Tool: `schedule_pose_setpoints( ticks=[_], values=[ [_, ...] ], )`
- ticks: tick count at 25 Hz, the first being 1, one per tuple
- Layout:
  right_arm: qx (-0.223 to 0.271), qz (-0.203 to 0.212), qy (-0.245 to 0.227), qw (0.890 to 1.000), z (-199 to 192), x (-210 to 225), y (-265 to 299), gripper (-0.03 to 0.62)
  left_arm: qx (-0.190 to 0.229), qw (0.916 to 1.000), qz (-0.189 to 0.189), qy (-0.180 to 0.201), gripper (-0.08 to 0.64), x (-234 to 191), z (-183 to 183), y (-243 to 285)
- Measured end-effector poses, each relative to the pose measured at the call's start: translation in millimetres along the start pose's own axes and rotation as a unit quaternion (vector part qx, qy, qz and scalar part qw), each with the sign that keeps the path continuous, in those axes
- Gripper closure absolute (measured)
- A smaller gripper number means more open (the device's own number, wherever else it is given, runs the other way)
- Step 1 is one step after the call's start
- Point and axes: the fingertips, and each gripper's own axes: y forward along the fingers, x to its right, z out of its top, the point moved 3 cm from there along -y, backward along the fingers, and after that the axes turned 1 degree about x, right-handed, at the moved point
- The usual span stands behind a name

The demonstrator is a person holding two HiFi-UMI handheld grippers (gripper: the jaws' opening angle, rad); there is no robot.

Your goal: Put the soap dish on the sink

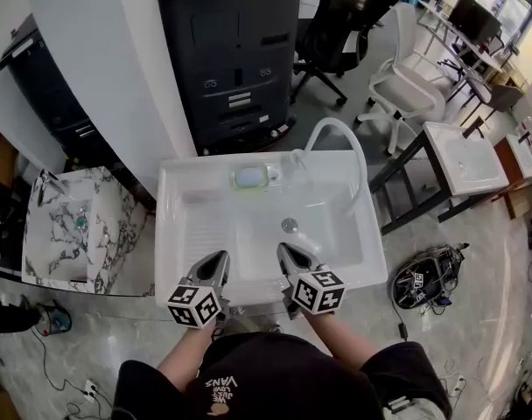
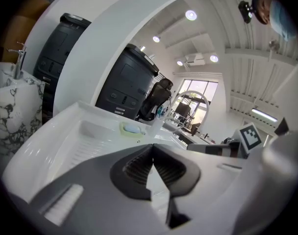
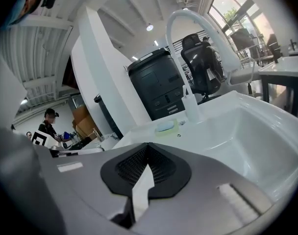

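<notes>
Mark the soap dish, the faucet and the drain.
soap dish [image 1: 234, 179]: head view, its left rim.
faucet [image 1: 334, 122]: head view, top of the white arch.
drain [image 1: 290, 225]: head view, its centre, in the basin floor.

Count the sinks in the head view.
3. The white sink in the middle, a marbled sink to its left, and a white basin on a stand to the right. A white shape at the far right edge may be a fourth.
</notes>
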Motion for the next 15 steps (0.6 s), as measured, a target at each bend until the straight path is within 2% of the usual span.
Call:
schedule_pose_setpoints(
  ticks=[6,15],
  values=[
    [0.005,0.007,-0.022,1.0,-5,-5,-36,0.589,0.016,0.9992,0.028,0.025,0.508,22,-13,-30],
    [0.013,0.005,-0.016,1.0,-19,2,-88,0.59,0.027,0.998,0.054,0.016,0.508,46,-40,-69]
  ],
)
